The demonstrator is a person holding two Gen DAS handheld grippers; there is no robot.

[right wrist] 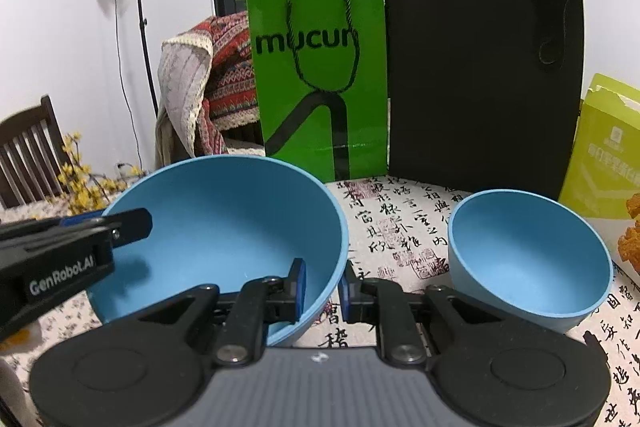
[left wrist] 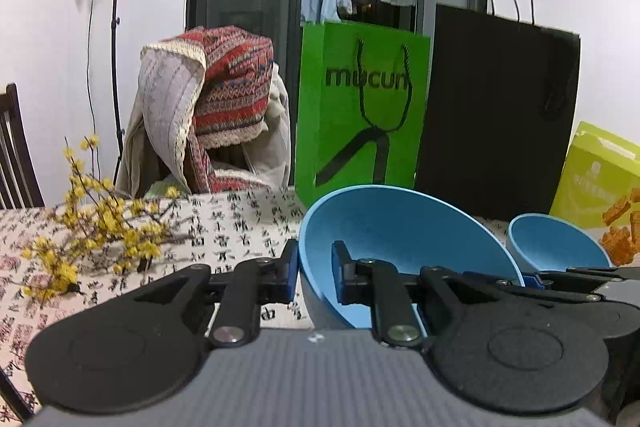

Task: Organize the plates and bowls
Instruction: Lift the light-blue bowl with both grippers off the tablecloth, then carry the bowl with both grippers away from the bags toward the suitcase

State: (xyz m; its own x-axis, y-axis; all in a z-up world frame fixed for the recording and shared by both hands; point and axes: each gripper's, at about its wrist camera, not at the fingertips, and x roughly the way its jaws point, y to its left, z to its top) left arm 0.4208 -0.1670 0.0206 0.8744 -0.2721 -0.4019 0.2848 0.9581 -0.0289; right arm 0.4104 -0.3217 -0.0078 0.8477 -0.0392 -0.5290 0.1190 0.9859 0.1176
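You're gripping the large blue bowl (right wrist: 224,227) from both sides — your left gripper (left wrist: 314,273) is clamping its wall at the rim, one pad outside and one inside, while your right gripper (right wrist: 322,291) is pinching the opposite edge the same way, at about five o'clock on the rim in the right wrist view. In that same view your left gripper is coming in from nine o'clock, its finger lying across the bowl's lip. The bowl is sitting tilted in the left wrist view, its open mouth leaning toward the green bag (left wrist: 360,107) at twelve o'clock; whether its base is touching the table I cannot tell. The small blue bowl (right wrist: 528,259) is standing upright on the calligraphy-printed tablecloth (right wrist: 396,223) at three o'clock from the large one, near it but apart. Behind both, a black bag (right wrist: 480,67) is standing beside the green one, and a yellow-green box (right wrist: 604,155) is showing at the right edge. Yellow flowering twigs (left wrist: 92,227) are lying at nine o'clock in the left wrist view.
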